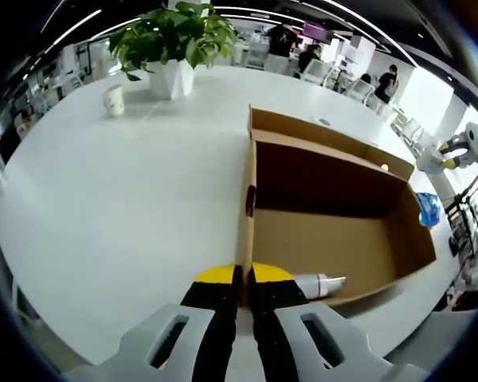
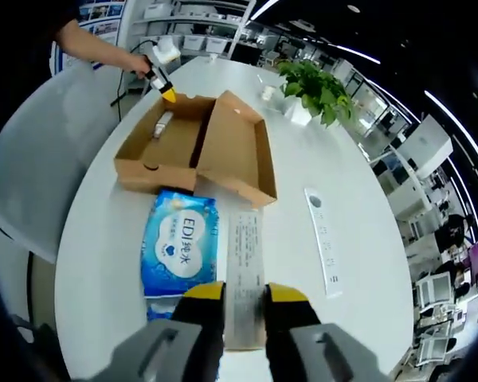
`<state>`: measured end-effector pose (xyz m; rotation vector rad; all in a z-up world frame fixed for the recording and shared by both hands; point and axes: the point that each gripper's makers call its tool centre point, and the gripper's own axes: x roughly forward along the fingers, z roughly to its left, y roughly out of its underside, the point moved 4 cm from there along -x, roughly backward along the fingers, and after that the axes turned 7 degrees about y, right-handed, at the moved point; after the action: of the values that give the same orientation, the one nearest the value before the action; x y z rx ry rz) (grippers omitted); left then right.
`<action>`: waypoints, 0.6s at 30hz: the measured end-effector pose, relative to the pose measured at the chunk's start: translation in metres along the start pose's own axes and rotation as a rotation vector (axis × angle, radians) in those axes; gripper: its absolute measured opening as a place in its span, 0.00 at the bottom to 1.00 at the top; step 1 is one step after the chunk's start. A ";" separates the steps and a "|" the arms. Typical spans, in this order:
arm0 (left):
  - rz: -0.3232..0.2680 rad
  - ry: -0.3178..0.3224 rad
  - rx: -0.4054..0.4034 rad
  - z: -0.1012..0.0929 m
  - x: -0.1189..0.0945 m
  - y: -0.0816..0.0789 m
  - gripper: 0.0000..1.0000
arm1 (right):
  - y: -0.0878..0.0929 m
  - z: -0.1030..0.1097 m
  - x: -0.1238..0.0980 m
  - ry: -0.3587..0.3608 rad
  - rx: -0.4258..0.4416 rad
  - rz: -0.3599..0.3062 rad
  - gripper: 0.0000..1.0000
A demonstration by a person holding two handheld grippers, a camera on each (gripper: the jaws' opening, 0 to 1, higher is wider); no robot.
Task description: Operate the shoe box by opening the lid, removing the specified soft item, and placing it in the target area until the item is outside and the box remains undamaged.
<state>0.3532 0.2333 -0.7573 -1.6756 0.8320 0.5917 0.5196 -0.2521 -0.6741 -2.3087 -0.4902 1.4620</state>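
**Box open, wipes pack out on desk**

Left gripper [image 1: 243, 293]: jaws almost together, pinching the near wall of the box [image 1: 327, 231] at its top edge; the cardboard edge runs up between the yellow tips. In the right gripper view the same gripper [image 2: 168, 95] sits at the far rim of the box [image 2: 161, 147], held by a person's hand [image 2: 137, 62].

Box: brown cardboard, open. Lid [image 2: 237, 155] folded back, lying on the desk [image 2: 103, 247] beside the tray, still joined along one side. Inside the tray, a small white tube [image 1: 319, 284] lies on the floor near the left gripper's wall; it also shows in the right gripper view [image 2: 162, 123].

Wipes pack [image 2: 179, 243]: soft, blue and white, flat on the desk outside the box, just beside its near wall. A sliver of it shows past the box's far end in the left gripper view [image 1: 429, 209].

Right gripper [image 2: 245, 296]: jaws a narrow gap apart, nothing held. A long white paper strip [image 2: 245, 270] lies on the desk and runs between the tips; whether they touch it, cannot tell. Pack just left of the left jaw.

Also on desk: potted plant [image 1: 171, 44], paper cup [image 1: 114, 99], second white strip [image 2: 323, 239]
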 end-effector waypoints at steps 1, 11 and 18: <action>0.000 -0.001 0.001 -0.001 0.000 0.000 0.02 | 0.004 0.000 0.001 -0.001 0.003 0.004 0.15; 0.002 -0.005 -0.001 0.001 0.000 -0.001 0.02 | 0.032 -0.003 0.014 -0.017 0.037 0.036 0.15; 0.002 -0.008 -0.004 0.004 0.002 -0.003 0.02 | 0.046 -0.004 0.023 -0.035 0.023 0.063 0.15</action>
<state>0.3569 0.2372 -0.7585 -1.6748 0.8274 0.6014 0.5369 -0.2821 -0.7129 -2.3031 -0.4115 1.5317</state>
